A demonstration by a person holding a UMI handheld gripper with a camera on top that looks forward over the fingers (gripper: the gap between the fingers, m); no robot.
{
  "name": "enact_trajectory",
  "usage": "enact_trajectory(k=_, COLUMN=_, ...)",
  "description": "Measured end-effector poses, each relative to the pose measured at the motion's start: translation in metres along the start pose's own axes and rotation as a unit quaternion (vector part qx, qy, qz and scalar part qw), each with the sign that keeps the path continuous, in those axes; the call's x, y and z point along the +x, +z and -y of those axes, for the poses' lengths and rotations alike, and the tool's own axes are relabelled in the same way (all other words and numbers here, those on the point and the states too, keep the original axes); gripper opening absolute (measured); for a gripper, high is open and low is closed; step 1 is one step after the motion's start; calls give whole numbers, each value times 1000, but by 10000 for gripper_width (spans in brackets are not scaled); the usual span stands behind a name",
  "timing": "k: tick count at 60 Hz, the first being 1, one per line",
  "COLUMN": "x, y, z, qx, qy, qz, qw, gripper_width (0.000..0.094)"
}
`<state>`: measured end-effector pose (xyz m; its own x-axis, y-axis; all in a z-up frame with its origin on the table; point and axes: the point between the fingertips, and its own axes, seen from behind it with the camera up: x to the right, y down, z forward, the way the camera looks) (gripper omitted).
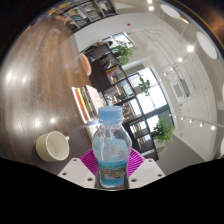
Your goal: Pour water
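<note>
A clear plastic water bottle (112, 150) with a blue cap and a blue label stands upright between my gripper's (112, 168) two fingers. Both pink pads (90, 160) press on its sides, so the gripper is shut on it. The bottle looks lifted, with the scene tilted behind it. A cream-coloured cup (52, 146) sits on the brown wooden table (40, 80), just left of the fingers.
The wooden table stretches away beyond the bottle to the left. Chairs and tables (115, 85) stand further back. Potted plants (163, 130) and large windows (140, 95) lie to the right, under a white ceiling with spot lights.
</note>
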<state>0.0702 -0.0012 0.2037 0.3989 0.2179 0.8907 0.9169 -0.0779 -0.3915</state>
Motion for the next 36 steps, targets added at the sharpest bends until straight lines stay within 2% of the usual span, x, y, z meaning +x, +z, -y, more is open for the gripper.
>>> enact_trajectory(k=8, x=46, y=-24, z=17, qx=33, qy=231, qz=-27, qw=972, gripper_width=329)
enact_trajectory(k=18, x=53, y=-18, z=-38, qx=29, qy=471, qz=-13, qw=882, gripper_width=325)
enact_trajectory(k=31, x=-2, y=13, z=-105, qx=-6, qy=540, qz=8, qw=841, gripper_width=330)
enact_trajectory(k=32, x=-25, y=13, z=-96, qx=-8, qy=543, qz=5, qw=840, gripper_width=329)
enact_trajectory(k=36, x=-31, y=26, z=-113, qx=-15, qy=552, qz=16, qw=834, gripper_width=327)
